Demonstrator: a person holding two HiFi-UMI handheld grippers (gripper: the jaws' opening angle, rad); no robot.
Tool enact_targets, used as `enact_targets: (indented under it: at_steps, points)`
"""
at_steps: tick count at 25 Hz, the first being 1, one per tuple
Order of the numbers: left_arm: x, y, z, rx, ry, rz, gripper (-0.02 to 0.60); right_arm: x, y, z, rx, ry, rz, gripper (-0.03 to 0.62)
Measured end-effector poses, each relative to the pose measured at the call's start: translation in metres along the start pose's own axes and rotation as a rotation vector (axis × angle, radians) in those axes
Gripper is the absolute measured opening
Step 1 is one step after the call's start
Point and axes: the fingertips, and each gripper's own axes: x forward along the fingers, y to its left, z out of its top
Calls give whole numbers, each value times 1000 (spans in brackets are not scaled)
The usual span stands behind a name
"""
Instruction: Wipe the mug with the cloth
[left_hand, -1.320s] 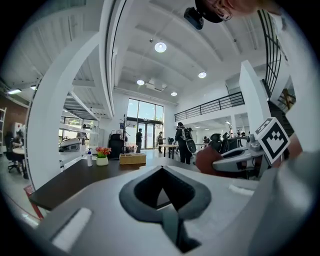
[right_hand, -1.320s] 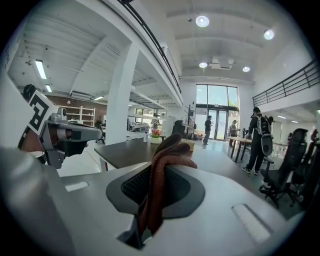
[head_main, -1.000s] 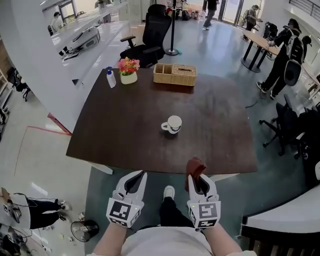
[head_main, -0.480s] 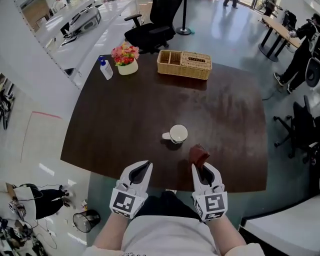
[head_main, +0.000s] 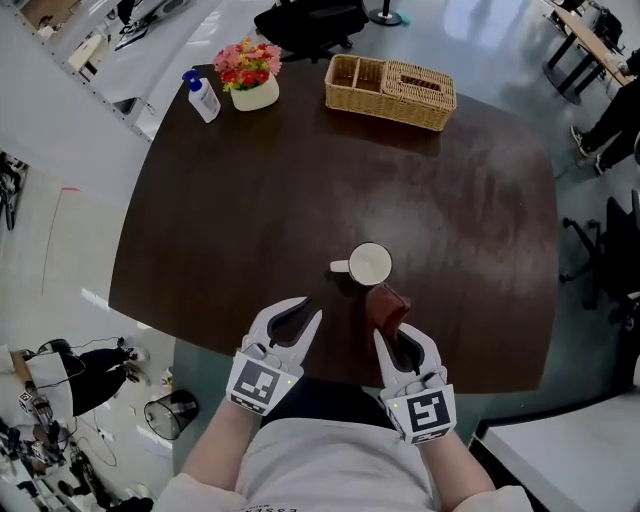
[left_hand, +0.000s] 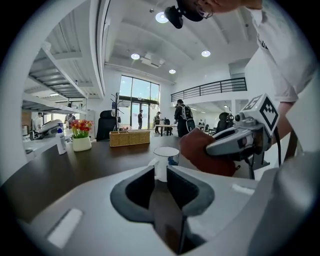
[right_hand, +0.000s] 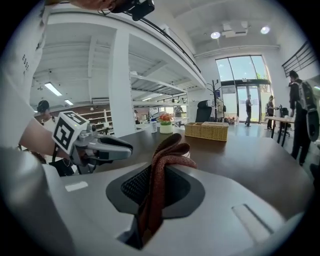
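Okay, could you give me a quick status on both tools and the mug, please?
Left tool open, empty, pointed at mug. Right tool shut on cloth, cloth beside mug, contact unclear. Mug upright on table. Nothing in the way.

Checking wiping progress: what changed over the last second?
Both grippers moved forward over the table edge; the right gripper brought the cloth close beside the mug. Nothing grasped or released: it still clamps the cloth, and the left gripper is open, empty. The mug stayed put.

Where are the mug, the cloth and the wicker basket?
mug (head_main: 371, 265), head view, on its white inside.
cloth (head_main: 387, 306), head view, on its bunched free end.
wicker basket (head_main: 390, 106), head view, on its near side wall.
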Motion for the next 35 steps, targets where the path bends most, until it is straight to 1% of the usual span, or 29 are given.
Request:
enact_targets:
  at_steps: [2,5,8,11,13,15,18,21,23,24,25,26,30,35]
  points:
    - [14,7,-6,8,8,-31,89,12,7,1,5,0,41,78]
    - [40,19,-14,34,22,-83,129,31,15,-7,-32,24,119,78]
    - [66,27,-25,84,73,-168,133,50,22,-16,-99,76,202,78]
    - [89,40,-40,126,122,-262,133,75,30,-26,-135,137,282,78]
    - [101,47,-45,150,131,-300,133,90,34,-32,-146,162,318,78]
    - [108,47,-46,169,131,-336,133,97,34,-36,-149,172,337,78]
    - [112,44,-42,192,104,-380,133,104,31,-39,-149,187,335,78]
    - [113,43,-41,213,87,-410,132,112,25,-43,-149,224,322,78]
    - [114,42,-42,226,82,-430,127,116,21,-45,-100,252,311,78]
    - [114,42,-42,232,80,-438,95,118,19,-45,-62,259,310,78]
    - [114,42,-41,236,77,-447,81,120,18,-44,-29,261,307,78]
    - [115,41,-41,238,76,-456,81,122,16,-43,-12,261,301,78]
    - [114,40,-42,257,78,-500,80,126,7,-44,-35,263,268,78]
    - [113,39,-43,275,89,-538,78,121,-10,-44,-33,269,183,78]
